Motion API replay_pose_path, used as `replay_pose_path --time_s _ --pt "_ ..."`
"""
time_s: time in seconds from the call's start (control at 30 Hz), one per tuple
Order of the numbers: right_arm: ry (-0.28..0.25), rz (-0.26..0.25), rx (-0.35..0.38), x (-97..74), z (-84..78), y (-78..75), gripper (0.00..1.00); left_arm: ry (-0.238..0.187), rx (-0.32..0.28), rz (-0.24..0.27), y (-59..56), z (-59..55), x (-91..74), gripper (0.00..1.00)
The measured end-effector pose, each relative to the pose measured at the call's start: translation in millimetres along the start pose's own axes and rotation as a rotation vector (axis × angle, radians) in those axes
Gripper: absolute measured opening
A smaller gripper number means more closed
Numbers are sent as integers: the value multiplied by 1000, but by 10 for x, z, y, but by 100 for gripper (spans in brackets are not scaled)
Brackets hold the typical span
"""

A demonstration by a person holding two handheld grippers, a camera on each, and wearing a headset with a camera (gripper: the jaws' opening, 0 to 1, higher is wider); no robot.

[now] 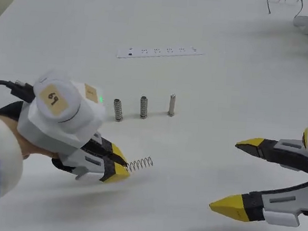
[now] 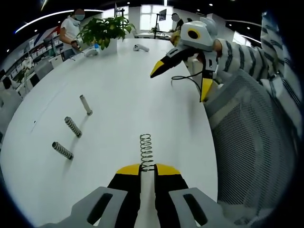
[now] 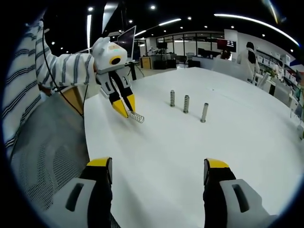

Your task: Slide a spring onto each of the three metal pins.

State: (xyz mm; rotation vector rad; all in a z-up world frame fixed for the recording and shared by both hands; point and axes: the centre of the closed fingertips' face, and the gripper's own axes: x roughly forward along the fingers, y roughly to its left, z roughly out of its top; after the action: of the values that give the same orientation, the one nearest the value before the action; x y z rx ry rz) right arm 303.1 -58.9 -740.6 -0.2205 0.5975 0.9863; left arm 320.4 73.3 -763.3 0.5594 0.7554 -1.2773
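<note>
Head view looks down on the bench (image 1: 224,88) from close; low gripper views angle in from opposite sides, all sharing the pins (image 1: 143,107).

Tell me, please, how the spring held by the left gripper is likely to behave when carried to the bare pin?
The spring is thin open-coiled wire, so it is probably very light. Held by one end only in the left gripper, its free end may sag or wobble. Being round, it would likely roll if dropped.
</note>
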Motion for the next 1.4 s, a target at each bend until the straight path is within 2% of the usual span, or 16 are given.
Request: replay_pose_path --time_s 0.27,0.37,0.5,0.63,0.87,1.03,1.27,1.4 --pt "-11 85 -61 120 152 88 70 -6 -15 -6 -102 -67 -39 2" --pt "-11 137 -84 198 197 157 67 -12 -11 -8 -123 -59 -50 2" --pt "-9 178 -109 289 247 213 62 -27 -15 -1 -132 -30 -67 2" --pt "-32 220 -123 369 337 266 57 -48 -21 6 -131 19 -108 2" --pt "-5 300 -169 536 431 378 54 -68 -35 6 -144 42 -136 2" --pt "-5 336 -188 633 479 440 48 -77 -41 14 -138 54 -165 2" --pt "-22 383 -191 717 552 537 36 -84 -20 9 -173 88 -180 2" --pt "-12 409 -224 740 558 608 34 -86 -7 3 -203 112 -173 2"
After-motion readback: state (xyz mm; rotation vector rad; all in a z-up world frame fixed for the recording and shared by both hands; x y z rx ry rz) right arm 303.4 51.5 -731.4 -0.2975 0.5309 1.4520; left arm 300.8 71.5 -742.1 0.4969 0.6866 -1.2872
